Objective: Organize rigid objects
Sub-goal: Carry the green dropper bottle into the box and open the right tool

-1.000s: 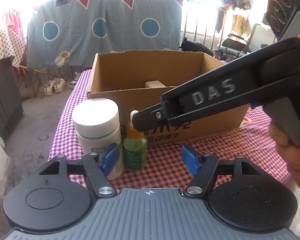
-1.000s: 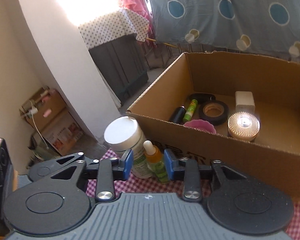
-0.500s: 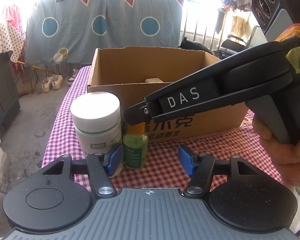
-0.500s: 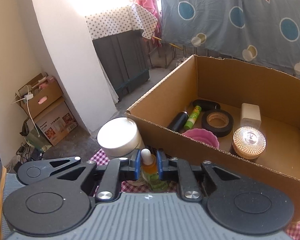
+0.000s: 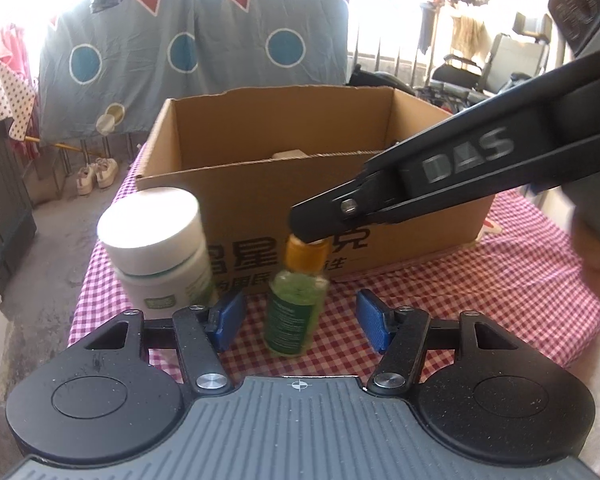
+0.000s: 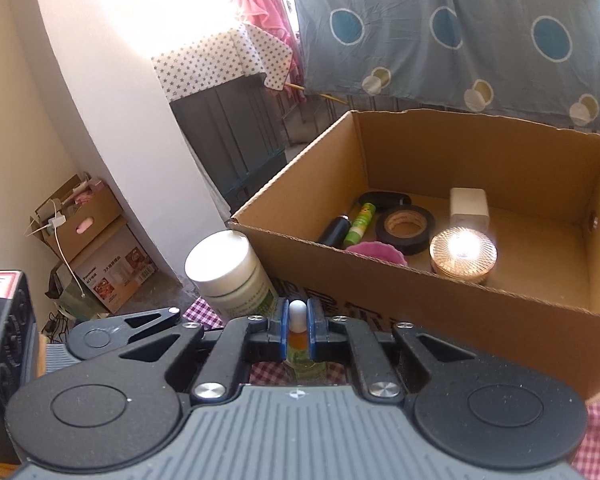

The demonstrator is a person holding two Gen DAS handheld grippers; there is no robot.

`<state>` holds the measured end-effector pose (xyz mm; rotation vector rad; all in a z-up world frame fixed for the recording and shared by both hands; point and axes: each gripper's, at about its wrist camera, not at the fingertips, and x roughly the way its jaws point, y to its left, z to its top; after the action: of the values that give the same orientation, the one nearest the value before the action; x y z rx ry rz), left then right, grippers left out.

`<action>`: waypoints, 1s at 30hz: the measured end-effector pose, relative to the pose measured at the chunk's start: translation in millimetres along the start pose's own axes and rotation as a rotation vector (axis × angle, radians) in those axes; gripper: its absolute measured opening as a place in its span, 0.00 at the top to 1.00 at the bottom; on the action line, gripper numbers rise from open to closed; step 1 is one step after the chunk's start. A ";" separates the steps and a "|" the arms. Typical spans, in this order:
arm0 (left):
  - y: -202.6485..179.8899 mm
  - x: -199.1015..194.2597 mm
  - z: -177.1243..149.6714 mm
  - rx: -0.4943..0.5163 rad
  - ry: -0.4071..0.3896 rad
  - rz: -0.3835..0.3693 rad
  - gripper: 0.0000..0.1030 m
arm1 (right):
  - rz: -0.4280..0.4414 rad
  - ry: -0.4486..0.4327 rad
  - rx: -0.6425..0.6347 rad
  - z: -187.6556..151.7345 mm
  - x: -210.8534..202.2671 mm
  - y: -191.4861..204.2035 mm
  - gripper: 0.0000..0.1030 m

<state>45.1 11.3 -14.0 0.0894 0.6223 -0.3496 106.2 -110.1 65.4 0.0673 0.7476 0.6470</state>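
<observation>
The right gripper [image 6: 298, 334] has clamped down: a second ago its 2 blue pads stood apart on either side of the small green dropper bottle [image 5: 296, 304], and now they pinch the bottle's neck, with the white dropper bulb poking up between them. In the left wrist view the bottle's base looks tilted and barely on the red-checked tablecloth [image 5: 500, 280], where earlier it stood upright; whether it has fully left the cloth I cannot tell. The black arm of that gripper reaches in from the right and covers the bottle's top.

The left gripper [image 5: 300, 322] hangs low in front of the bottle, its pads spread on either side of it with nothing touching them, and the gap is narrowing a little compared with a second ago.

The white-lidded jar [image 5: 158, 248] stands just left of the bottle, where it was before, close to the front wall of the cardboard box [image 5: 260, 196]. Inside the box nothing has shifted: a roll of black tape [image 6: 406, 224], a green tube [image 6: 360, 220], a black cylinder [image 6: 334, 232], a pink dish [image 6: 376, 251], a white block [image 6: 469, 208] and a round gold-coloured tin [image 6: 462, 250] catching the sun.
</observation>
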 end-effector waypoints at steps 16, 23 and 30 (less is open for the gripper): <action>-35.1 9.3 -1.5 0.096 0.032 -0.064 0.69 | -0.029 0.002 0.078 -22.6 -31.4 -18.2 0.90; -48.8 -21.7 41.7 0.120 -0.051 -0.046 0.70 | -0.006 -0.081 0.032 0.5 -70.0 -14.3 0.90; -50.8 -24.2 110.5 0.055 -0.090 -0.117 0.70 | 0.016 -0.159 -0.002 49.2 -105.3 -32.9 0.90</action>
<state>70.5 -49.8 90.8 0.0893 0.5298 -0.4817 97.5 -188.4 157.0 0.1214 0.5936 0.6502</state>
